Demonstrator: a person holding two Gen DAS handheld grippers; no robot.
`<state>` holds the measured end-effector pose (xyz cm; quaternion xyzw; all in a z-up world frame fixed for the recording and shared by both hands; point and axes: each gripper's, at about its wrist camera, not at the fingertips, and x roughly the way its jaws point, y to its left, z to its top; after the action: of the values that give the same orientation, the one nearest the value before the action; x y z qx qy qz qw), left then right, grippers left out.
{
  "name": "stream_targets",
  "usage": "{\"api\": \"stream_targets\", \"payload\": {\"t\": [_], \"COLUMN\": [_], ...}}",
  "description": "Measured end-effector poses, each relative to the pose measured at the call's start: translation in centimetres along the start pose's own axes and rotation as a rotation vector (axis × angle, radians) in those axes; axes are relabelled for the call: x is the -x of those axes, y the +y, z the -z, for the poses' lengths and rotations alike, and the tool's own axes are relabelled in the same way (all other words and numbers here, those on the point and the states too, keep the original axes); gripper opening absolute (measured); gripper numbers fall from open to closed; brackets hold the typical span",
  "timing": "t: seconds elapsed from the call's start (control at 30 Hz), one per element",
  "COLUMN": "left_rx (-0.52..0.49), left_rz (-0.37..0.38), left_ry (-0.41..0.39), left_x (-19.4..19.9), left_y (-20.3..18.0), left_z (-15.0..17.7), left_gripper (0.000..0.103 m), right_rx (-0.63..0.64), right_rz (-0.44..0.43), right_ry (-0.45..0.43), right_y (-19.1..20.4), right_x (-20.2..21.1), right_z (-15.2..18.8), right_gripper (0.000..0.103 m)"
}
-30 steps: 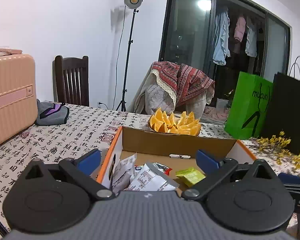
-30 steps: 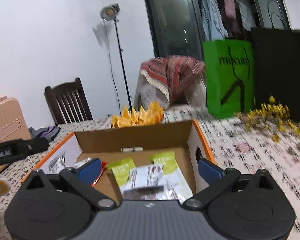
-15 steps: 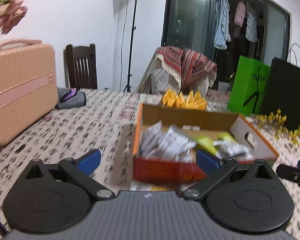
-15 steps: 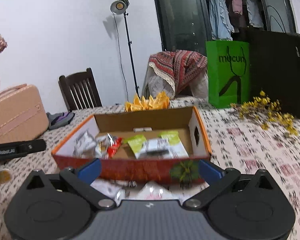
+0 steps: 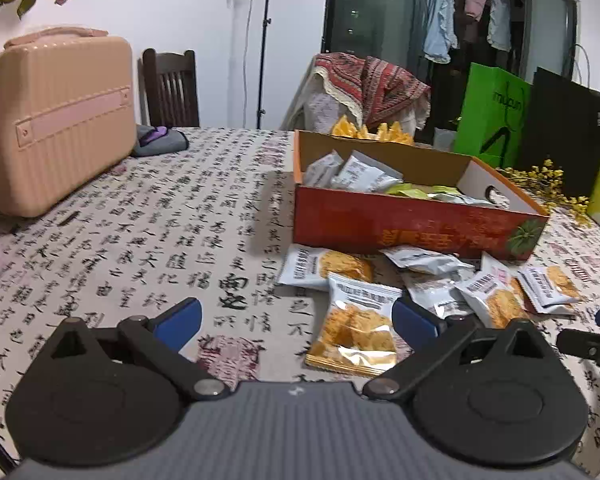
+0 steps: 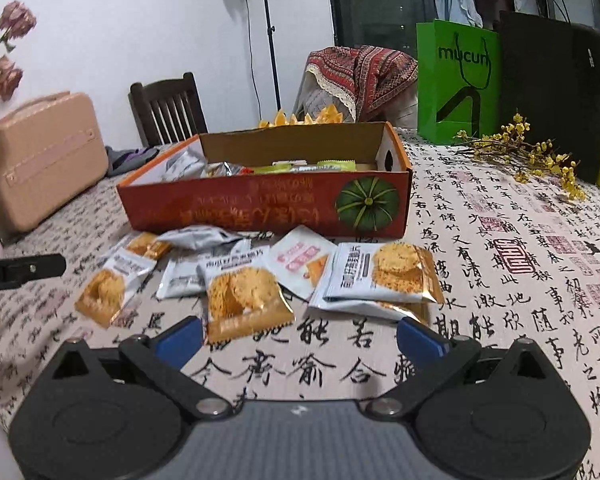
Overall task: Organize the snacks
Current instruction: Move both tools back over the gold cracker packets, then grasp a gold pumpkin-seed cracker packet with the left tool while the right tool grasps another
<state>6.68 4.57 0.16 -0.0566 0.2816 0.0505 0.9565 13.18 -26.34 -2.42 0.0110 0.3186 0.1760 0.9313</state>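
Calligraphy-print cloth covers the bench (image 5: 148,216); white wall, lamp stand (image 6: 269,32) and dark glass doors behind; pink suitcase (image 5: 56,116) on the bench's left end, green paper bag (image 6: 456,80) and black bag (image 6: 556,92) at the far right, yellow flower sprig (image 6: 528,152) lying in front of them. Orange cardboard box (image 6: 268,208) sits mid-bench, open-topped, pumpkin picture on its near wall; several snack packets visible inside it, silver-white ones to the left, green ones to the right. Loose snack packets (image 6: 244,292) lie scattered on the cloth just in front of the box's near wall, some overlapping; one white-and-orange packet (image 5: 356,324) lies nearest the left tool. Left tool (image 5: 296,320): fingers spread wide, nothing between them, hovering low over the cloth near that packet. Right tool (image 6: 300,332): fingers likewise spread apart, empty, near the front edge of the packet pile; neither tool touches a packet.
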Motion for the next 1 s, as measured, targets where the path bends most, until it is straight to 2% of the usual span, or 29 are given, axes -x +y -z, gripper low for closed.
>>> {"api": "stream_targets", "payload": {"t": [0.23,0.5,0.67,0.73,0.83,0.9,0.97,1.0], "left_rx": [-0.037,-0.072,-0.078,-0.074,-0.058,-0.052,-0.059,-0.061], "left_rz": [0.033,0.005,-0.013,-0.015,0.001,0.002,0.000,0.002], "left_ry": [0.051,0.127,0.147,0.159,0.153,0.145,0.132,0.127], "left_x": [-1.5,-4.9,-6.5,-7.0,-7.0,-6.9,-6.8,-6.7], "left_y": [-1.4,-3.3,-3.8,-3.9,-3.7,-3.6,-3.7,-3.7], "left_z": [0.2,0.3,0.3,0.4,0.4,0.4,0.4,0.4], "left_gripper": [0.103,0.103,0.102,0.097,0.096,0.090,0.078,0.075], "right_rx": [-0.003,-0.007,-0.007,-0.008,-0.011,-0.017,-0.021,-0.023], "right_rz": [0.013,0.020,0.019,0.018,0.017,0.015,0.014,0.014], "right_ry": [0.004,0.013,0.015,0.017,0.022,0.025,0.028,0.029], "right_y": [0.1,0.0,0.1,0.1,0.1,0.1,0.1,0.1], "right_x": [0.0,0.0,-0.1,-0.2,-0.5,-0.6,-0.8,-0.9], "right_z": [0.3,0.6,0.6,0.6,0.6,0.6,0.6,0.6], "right_gripper": [0.103,0.103,0.103,0.103,0.103,0.103,0.103,0.103]}}
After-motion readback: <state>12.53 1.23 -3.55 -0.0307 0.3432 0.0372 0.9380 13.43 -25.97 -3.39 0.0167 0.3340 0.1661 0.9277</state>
